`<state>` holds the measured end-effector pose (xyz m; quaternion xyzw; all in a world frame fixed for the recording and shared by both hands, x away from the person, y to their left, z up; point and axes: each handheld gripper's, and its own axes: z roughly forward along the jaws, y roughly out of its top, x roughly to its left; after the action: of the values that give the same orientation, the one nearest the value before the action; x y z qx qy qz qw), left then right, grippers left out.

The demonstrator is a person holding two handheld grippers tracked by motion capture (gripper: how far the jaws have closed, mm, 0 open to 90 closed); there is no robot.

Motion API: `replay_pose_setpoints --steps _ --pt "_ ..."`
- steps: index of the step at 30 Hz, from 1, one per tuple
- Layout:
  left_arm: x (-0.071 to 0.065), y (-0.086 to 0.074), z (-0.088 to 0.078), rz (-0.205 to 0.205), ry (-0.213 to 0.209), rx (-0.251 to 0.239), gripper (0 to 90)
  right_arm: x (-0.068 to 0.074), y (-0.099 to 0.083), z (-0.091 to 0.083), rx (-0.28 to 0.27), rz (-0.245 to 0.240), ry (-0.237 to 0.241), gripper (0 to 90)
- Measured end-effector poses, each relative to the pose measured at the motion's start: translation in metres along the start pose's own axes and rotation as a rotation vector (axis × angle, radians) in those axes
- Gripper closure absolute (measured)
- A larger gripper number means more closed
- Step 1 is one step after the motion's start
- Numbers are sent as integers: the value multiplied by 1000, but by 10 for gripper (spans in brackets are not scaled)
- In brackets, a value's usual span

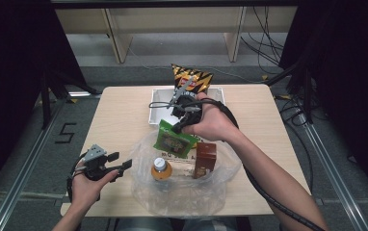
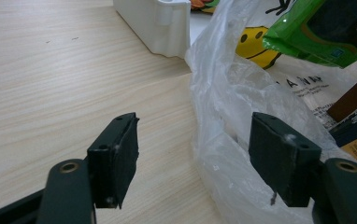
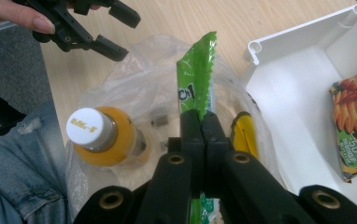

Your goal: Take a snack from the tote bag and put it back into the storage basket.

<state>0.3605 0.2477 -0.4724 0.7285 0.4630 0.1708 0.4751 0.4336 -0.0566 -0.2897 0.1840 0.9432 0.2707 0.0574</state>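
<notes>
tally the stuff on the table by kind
snack packs: 2, green pack and yellow-black pack
bottles: 1, orange bottle
boxes: 1, brown box
plastic bags: 1, bag
white bins: 1, bin
total: 6

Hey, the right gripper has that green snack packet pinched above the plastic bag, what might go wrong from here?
The right gripper pinches only the thin edge of the flat green snack packet, so it may slip out. The packet hangs just above the orange juice bottle with the white cap, which it might knock over. The loose clear plastic bag lies beside the open left gripper and may snag there.
</notes>
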Motion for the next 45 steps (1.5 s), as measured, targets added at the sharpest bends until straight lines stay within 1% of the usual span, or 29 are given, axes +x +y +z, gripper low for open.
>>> replay_pose_setpoints --steps 2,4,5,6,8,10,15,19,21,22,25,27,28,30,34,35,36,39,41,43,44,45 --pt "0 0 0 -1 1 0 328 -1 0 -2 -4 0 -2 900" --pt "0 0 0 -1 1 1 328 -1 0 -5 -7 14 -7 900" --pt "0 0 0 -1 2 0 328 -3 0 -5 -9 3 -6 900" --pt "0 0 0 0 1 0 328 -3 0 -6 -9 12 -7 900" --pt "0 0 0 -1 0 0 328 -4 0 -7 -15 6 -5 900" --pt "0 0 0 1 0 1 328 -4 0 -9 -13 16 -12 900" --pt "0 0 0 0 2 3 328 -7 0 -14 -33 7 -18 900" --pt "0 0 0 2 0 2 328 -8 1 -19 -37 7 -21 900" --pt "0 0 0 2 -1 2 328 -8 1 -22 -44 10 -22 900" --pt "0 0 0 0 1 3 328 -8 1 -23 -43 22 -25 900" --pt "0 0 0 2 1 4 328 -11 1 -26 -52 16 -26 900" --pt "0 0 0 2 1 4 328 -12 0 -28 -55 19 -31 900" --pt "0 0 0 1 1 4 328 -12 0 -29 -56 29 -31 900" --pt "0 0 0 1 1 4 328 -14 0 -30 -68 20 -35 900" --pt "0 0 0 0 1 5 328 -16 -1 -36 -73 35 -37 900" --pt "0 0 0 1 1 5 328 -17 -1 -38 -77 32 -40 900" --pt "0 0 0 2 0 6 328 -17 -2 -39 -78 45 -43 900" --pt "0 0 0 1 1 5 328 -19 -2 -42 -86 45 -47 900" --pt "0 0 0 1 1 5 328 -20 -3 -44 -85 59 -46 900" --pt "0 0 0 0 1 5 328 -21 -3 -47 -88 64 -48 900" --pt "0 0 0 0 1 4 328 -23 -3 -47 -98 49 -55 900" --pt "0 0 0 0 -1 4 328 -23 -4 -48 -95 55 -53 900"
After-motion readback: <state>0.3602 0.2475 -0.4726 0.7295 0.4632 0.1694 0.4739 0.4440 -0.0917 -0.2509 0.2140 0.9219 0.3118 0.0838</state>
